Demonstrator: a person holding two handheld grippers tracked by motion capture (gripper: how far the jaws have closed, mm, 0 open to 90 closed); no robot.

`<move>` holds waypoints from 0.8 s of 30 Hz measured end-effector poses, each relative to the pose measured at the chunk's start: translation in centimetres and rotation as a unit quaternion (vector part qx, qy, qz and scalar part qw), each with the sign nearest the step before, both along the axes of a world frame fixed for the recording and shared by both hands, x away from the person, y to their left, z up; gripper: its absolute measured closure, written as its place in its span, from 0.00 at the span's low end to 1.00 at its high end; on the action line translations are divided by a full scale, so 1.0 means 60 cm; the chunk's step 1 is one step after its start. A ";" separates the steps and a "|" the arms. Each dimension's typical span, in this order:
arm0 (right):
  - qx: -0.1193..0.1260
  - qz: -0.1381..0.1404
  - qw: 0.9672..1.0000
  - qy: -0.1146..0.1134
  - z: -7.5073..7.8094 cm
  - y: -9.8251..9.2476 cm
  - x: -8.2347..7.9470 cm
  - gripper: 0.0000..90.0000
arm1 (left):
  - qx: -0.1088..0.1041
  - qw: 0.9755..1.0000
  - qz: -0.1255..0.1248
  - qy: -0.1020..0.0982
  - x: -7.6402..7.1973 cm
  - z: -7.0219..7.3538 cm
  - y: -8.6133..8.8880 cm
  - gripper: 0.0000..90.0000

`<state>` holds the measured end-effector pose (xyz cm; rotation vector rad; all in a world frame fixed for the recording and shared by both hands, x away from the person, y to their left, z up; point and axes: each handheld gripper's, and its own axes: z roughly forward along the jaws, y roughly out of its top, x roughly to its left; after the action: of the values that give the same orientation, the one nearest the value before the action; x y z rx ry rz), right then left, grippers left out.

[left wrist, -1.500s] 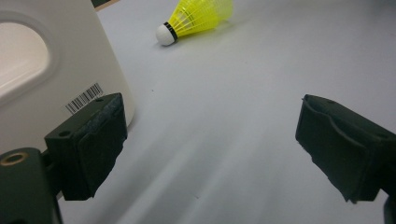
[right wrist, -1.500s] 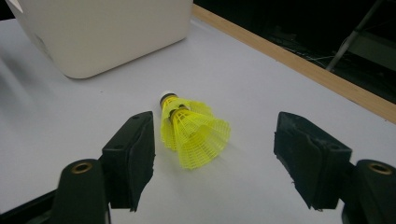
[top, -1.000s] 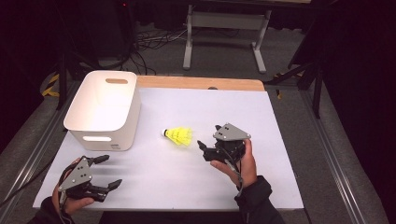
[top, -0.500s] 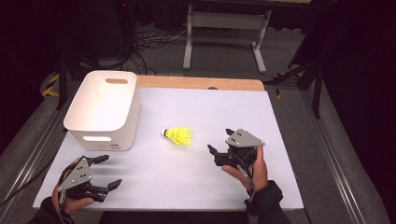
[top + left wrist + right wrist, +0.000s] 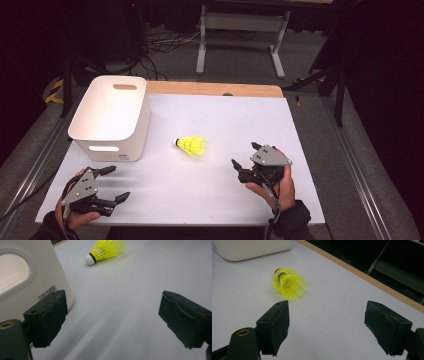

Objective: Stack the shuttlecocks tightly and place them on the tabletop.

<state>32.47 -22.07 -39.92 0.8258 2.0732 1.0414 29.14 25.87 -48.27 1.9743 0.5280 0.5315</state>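
A yellow shuttlecock point(image 5: 192, 145) with a white cork tip lies on its side in the middle of the white table point(image 5: 220, 120), cork toward the bin. My right gripper point(image 5: 245, 161) sits to its right and a little nearer me, open, jaws empty and apart from it. In the right gripper view the shuttlecock point(image 5: 289, 283) lies ahead, left of the gap between the jaws. My left gripper point(image 5: 116, 182) rests open and empty at the front left corner, just in front of the white bin point(image 5: 112, 117). In the left gripper view the shuttlecock point(image 5: 106, 250) lies far ahead.
The white bin point(image 5: 27, 277) with oval handle cut-outs stands at the table's left, close beside my left gripper. A wooden strip point(image 5: 215, 89) edges the table's far side. Beyond it are a metal stand point(image 5: 240, 30) and cables on the dark floor.
My right gripper has drawn back from the shuttlecock, to the right and toward the table's front edge. The shuttlecock and my left gripper have stayed where they were.
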 end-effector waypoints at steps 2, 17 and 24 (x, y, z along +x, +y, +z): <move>-0.005 -0.006 1.000 -0.001 -0.004 -0.004 -0.002 0.23 | -0.001 1.000 0.000 -0.001 0.000 0.000 0.000 0.10; -0.014 -0.029 0.999 -0.002 -0.029 -0.029 -0.012 0.25 | 0.000 1.000 -0.003 0.000 -0.001 0.000 -0.001 0.10; -0.020 -0.040 0.999 0.006 -0.041 -0.039 -0.014 0.26 | 0.001 1.000 -0.003 0.001 -0.001 0.000 -0.002 0.10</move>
<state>31.61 -24.43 -42.36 0.8880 2.0471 0.9520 29.08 25.74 -48.29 1.9773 0.5218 0.5268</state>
